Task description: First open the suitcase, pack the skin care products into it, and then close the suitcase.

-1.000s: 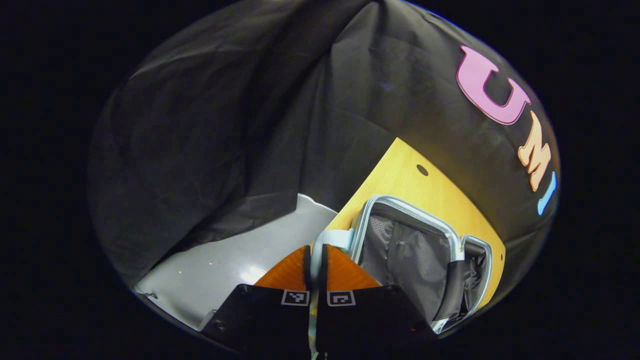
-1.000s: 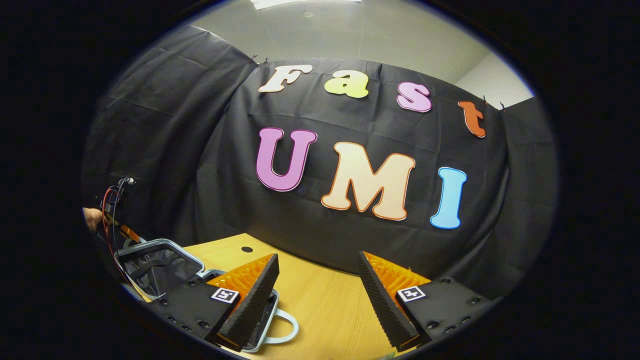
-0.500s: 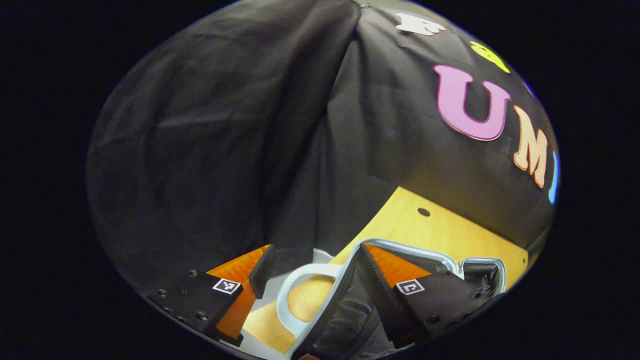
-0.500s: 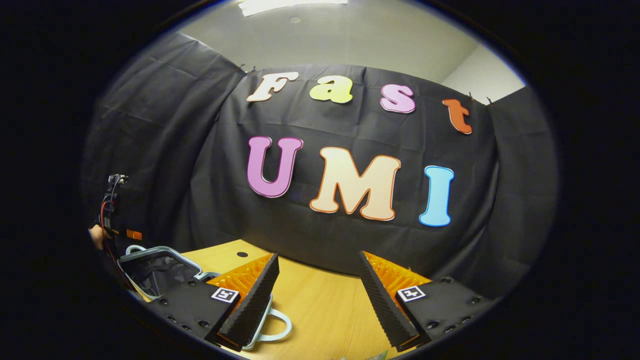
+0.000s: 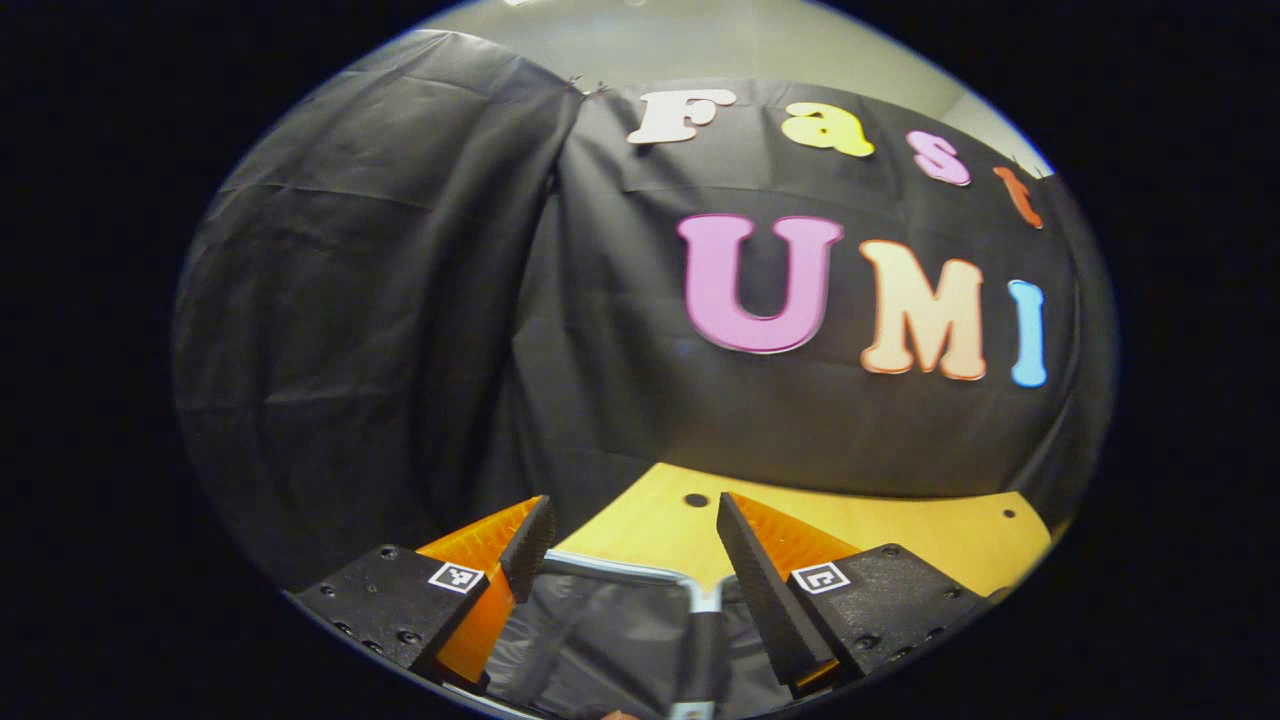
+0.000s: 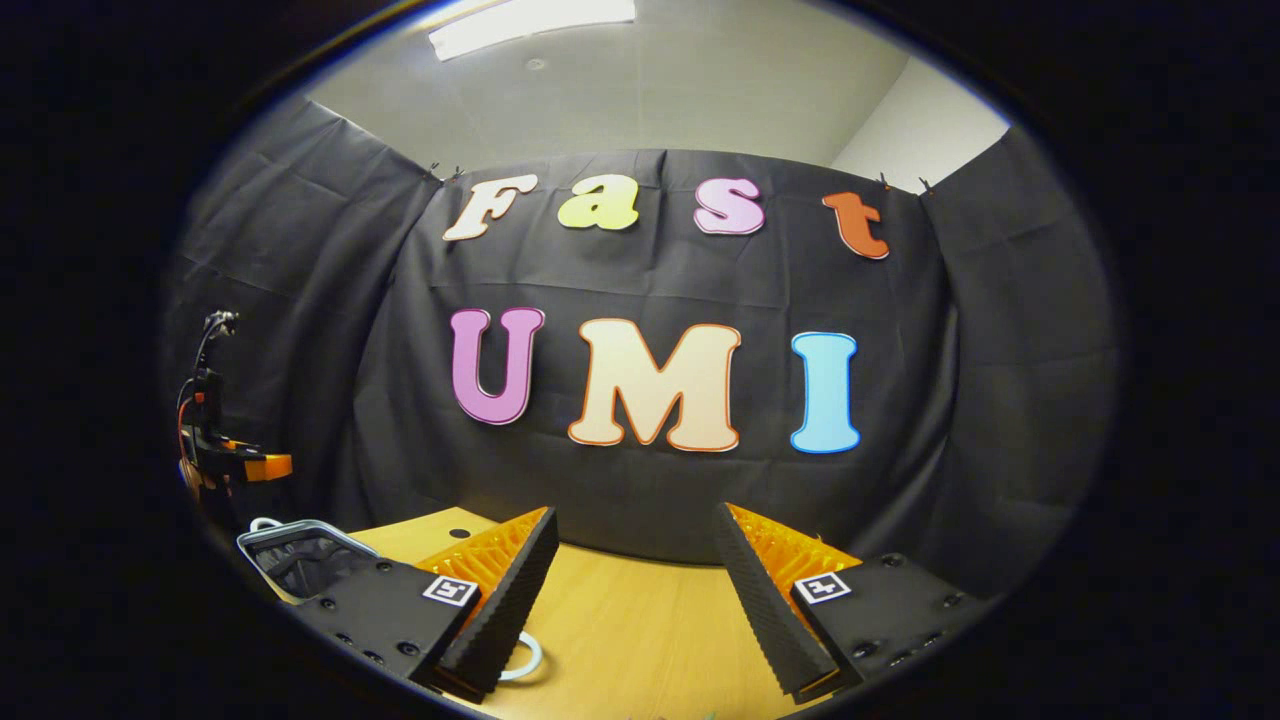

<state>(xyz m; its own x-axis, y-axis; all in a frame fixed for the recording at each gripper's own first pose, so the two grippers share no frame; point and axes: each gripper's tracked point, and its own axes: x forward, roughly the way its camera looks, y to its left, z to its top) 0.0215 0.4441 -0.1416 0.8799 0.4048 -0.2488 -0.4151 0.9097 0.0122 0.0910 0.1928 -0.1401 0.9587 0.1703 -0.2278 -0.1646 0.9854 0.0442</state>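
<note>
In the left gripper view, the left gripper hangs over the open suitcase, its two wedge-shaped fingers spread wide and grasping nothing; their inner faces are ridged, and each black mount carries a small square black-and-white marker. The suitcase sits at six o'clock, showing a rounded metallic rim and a dark grey fabric lining, with a strap running down its middle toward the lower edge. Beyond it the smooth light wooden table stretches toward three o'clock, with a small round hole near its far edge. In the right gripper view, the suitcase lies at eight o'clock on the table, lid raised, its pale looped handle peeking out beside the near finger. The right gripper is likewise released, jaws parted over bare wood. The suitcase's long axis cannot be told from either view.
</note>
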